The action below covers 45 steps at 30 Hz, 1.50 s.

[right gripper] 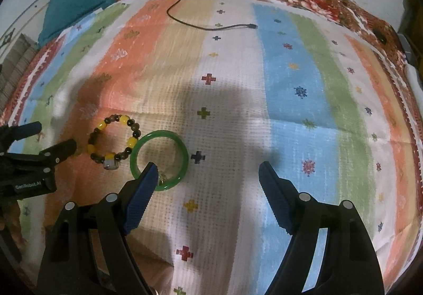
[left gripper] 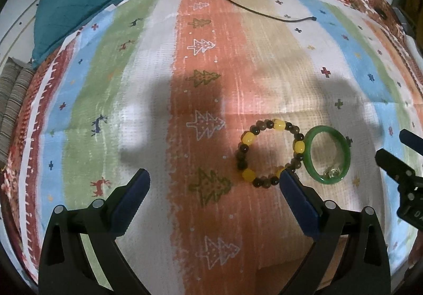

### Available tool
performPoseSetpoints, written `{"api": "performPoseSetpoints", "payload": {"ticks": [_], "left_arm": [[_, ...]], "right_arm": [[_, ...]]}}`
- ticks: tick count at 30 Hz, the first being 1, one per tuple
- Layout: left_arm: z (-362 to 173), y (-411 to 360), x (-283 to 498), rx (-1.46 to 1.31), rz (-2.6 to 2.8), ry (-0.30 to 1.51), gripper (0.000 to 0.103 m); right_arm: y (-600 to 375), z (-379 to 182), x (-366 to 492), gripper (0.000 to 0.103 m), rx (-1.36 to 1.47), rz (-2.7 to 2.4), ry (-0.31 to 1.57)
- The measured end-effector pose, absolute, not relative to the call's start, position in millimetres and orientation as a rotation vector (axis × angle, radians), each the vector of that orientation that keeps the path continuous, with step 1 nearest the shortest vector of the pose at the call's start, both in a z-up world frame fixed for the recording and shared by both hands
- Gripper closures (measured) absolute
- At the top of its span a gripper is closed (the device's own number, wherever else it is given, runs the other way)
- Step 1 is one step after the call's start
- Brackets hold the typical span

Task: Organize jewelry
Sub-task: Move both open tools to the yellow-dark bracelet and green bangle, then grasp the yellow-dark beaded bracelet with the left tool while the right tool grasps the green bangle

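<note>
A bead bracelet [left gripper: 269, 152] with brown and yellow beads lies on the striped cloth, touching a green bangle [left gripper: 327, 154] to its right. A small ring [left gripper: 332, 171] lies inside the bangle's near edge. My left gripper [left gripper: 214, 178] is open and empty, its right finger beside the bracelet's near edge. In the right wrist view the bracelet [right gripper: 112, 141] and bangle [right gripper: 159, 159] lie at the left; the ring [right gripper: 161, 177] shows beside my finger. My right gripper [right gripper: 207, 171] is open and empty, its left finger over the bangle's near rim.
A black cable [left gripper: 267, 13] lies across the far cloth, also in the right wrist view [right gripper: 211, 27]. A teal cloth bundle [left gripper: 71, 9] sits at the far left. The other gripper shows at the edge of each view [left gripper: 396, 171] [right gripper: 31, 163].
</note>
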<state>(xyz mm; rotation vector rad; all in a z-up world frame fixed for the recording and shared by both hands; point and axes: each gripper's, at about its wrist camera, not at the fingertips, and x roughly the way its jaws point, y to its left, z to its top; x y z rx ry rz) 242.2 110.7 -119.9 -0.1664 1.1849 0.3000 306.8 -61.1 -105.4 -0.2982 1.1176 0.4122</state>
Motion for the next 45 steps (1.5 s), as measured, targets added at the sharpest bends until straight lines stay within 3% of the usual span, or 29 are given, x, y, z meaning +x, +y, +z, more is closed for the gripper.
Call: {"api": "performPoseSetpoints", "payload": {"ticks": [12, 21, 24, 27, 28, 31, 34, 36, 37, 45], "left_arm": [[-140, 117, 255, -0.154, 0.296, 1.220, 0.009], [-155, 116, 266, -0.144, 0.257, 1.248, 0.020], [-162, 116, 268, -0.128, 0.268, 1.266, 0.025], [-166, 115, 269, -0.114, 0.259, 1.268, 0.028], [-167, 115, 269, -0.116, 0.252, 1.266, 0.030], [-165, 116, 269, -0.128, 0.248, 1.266, 0.047], [-163, 117, 268, -0.140, 0.247, 1.273, 0.069], [-162, 117, 269, -0.142, 0.243, 1.276, 0.090], [-162, 117, 269, -0.139, 0.247, 1.278, 0.091], [-151, 116, 263, -0.156, 0.259, 1.265, 0.091]], "right_arm": [[-50, -138, 321, 0.024, -0.344, 0.394, 1.186], [-34, -152, 325, 0.025, -0.389, 0.444, 1.221], [-31, -159, 324, 0.033, -0.433, 0.439, 1.222], [-30, -162, 322, 0.034, -0.456, 0.455, 1.213], [-30, -161, 322, 0.040, -0.456, 0.460, 1.210], [-33, -159, 324, 0.062, -0.438, 0.453, 1.209], [-36, -158, 324, 0.079, -0.426, 0.457, 1.202], [-35, -158, 322, 0.088, -0.426, 0.466, 1.198], [-35, -157, 321, 0.095, -0.431, 0.467, 1.192], [-36, -146, 322, 0.095, -0.434, 0.461, 1.156]]}}
